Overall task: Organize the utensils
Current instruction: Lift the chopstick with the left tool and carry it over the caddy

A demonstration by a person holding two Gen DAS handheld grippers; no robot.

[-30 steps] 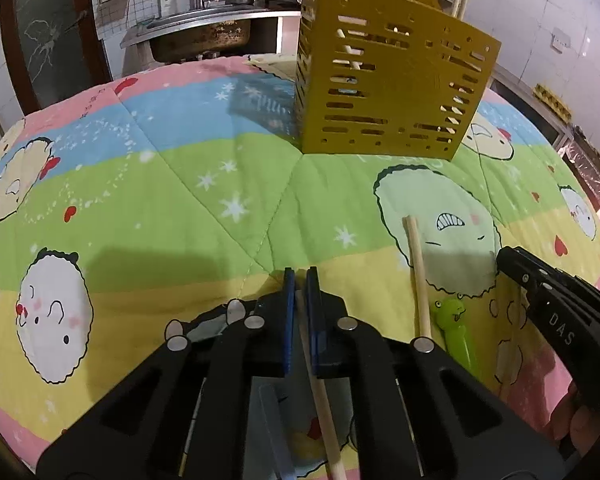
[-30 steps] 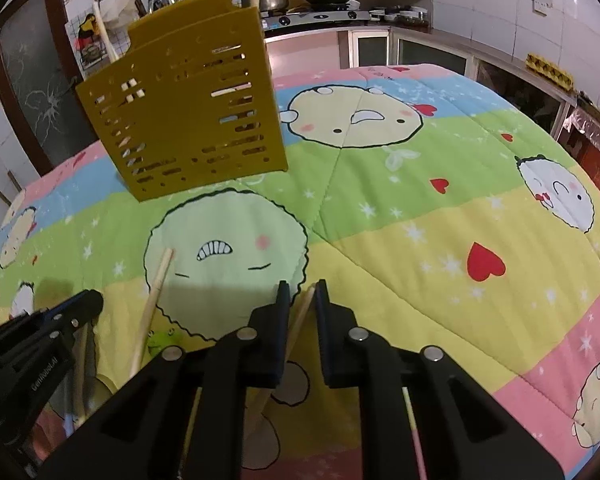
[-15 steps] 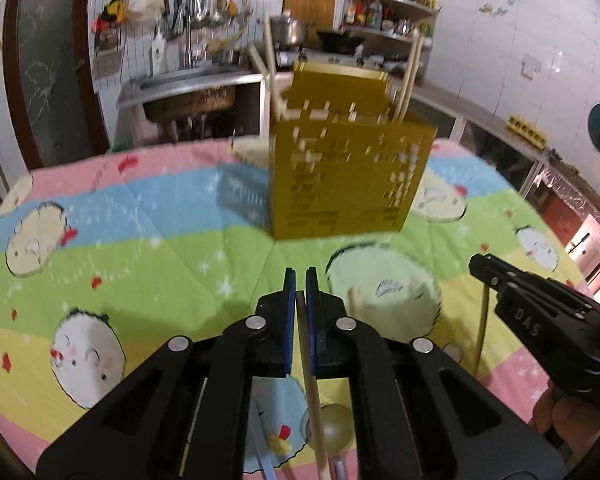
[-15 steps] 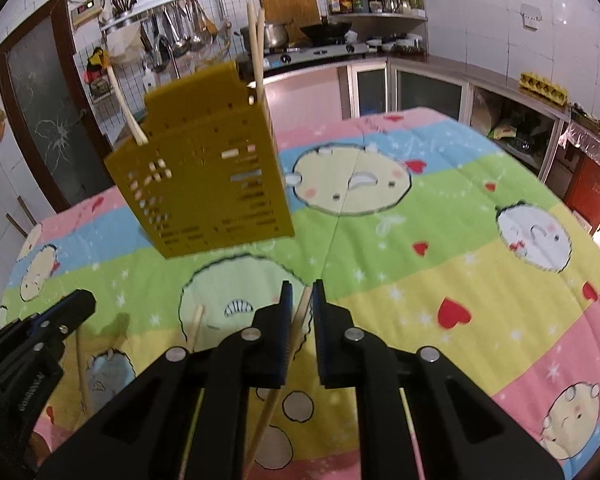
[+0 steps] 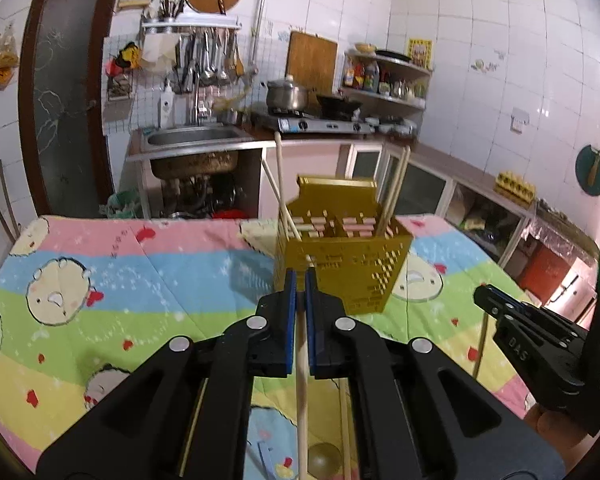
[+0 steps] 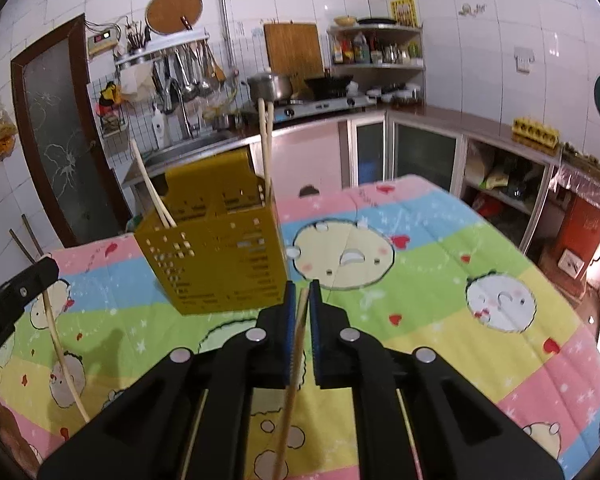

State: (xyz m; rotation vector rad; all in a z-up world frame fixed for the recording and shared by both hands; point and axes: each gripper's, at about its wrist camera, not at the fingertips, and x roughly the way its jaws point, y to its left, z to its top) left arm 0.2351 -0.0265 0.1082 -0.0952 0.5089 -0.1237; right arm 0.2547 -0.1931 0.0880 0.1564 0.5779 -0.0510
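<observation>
Each gripper carries one chopstick. The left chopstick (image 5: 301, 380) is pinched between the narrow fingers of the left gripper (image 5: 300, 280), its lower end hanging toward the near edge of the worktop (image 5: 148, 288). The right chopstick (image 6: 294, 364) is clamped the same way in the right gripper (image 6: 301, 292).

A second ago both grippers sat low over the quilted cover, with the sticks close to the cloth. Now both have risen and levelled out, so the kitchen wall fills the upper half of each view and the yellow utensil holder (image 5: 340, 264) stands straight ahead, near the middle of the worktop toward its far edge. Four chopsticks already lean inside it, two at each side.

So the pick-up looks finished and the carry has begun; what remains, I judge, is tipping each stick upright over the holder's open top and letting go.
</observation>
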